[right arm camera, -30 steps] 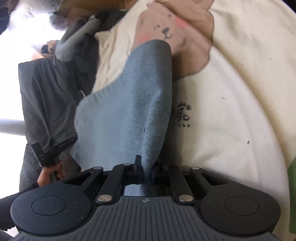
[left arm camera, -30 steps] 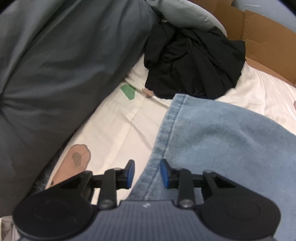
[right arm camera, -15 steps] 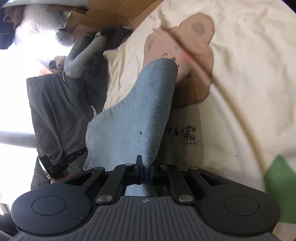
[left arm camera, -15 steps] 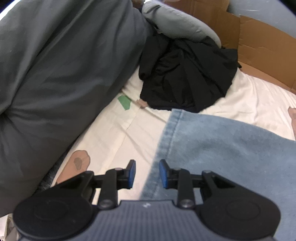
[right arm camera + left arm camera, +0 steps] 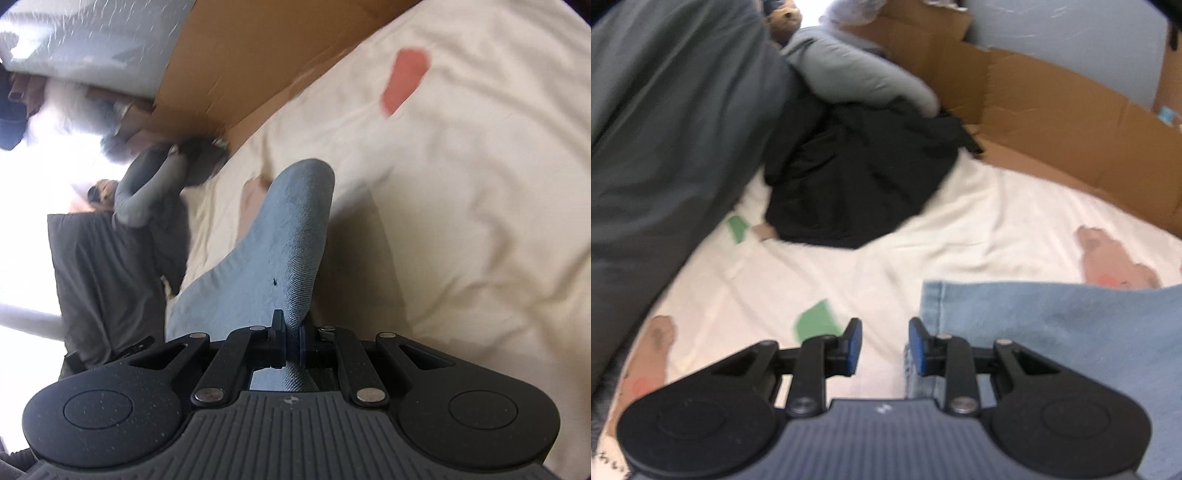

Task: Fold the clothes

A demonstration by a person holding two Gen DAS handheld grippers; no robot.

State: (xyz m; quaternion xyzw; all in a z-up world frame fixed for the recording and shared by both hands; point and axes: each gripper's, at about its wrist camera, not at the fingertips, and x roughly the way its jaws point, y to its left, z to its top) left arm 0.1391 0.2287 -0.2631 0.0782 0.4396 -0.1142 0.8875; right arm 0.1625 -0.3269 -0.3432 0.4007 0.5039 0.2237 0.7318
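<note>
lower right of the left view, pale blue denim garment (image 5: 1052, 332) lies unfolded; left gripper (image 5: 885, 347) spread and empty, right gripper (image 5: 291, 341) pinching its fold, crumpled black garment (image 5: 857, 184) untouched.

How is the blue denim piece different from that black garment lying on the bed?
The blue denim piece is pale, fairly smooth, and pinched by the right gripper; the black garment is dark, crumpled in a heap, and untouched. The denim lies near the open left gripper, the black one farther off. Both rest on the cream bedsheet.
</note>
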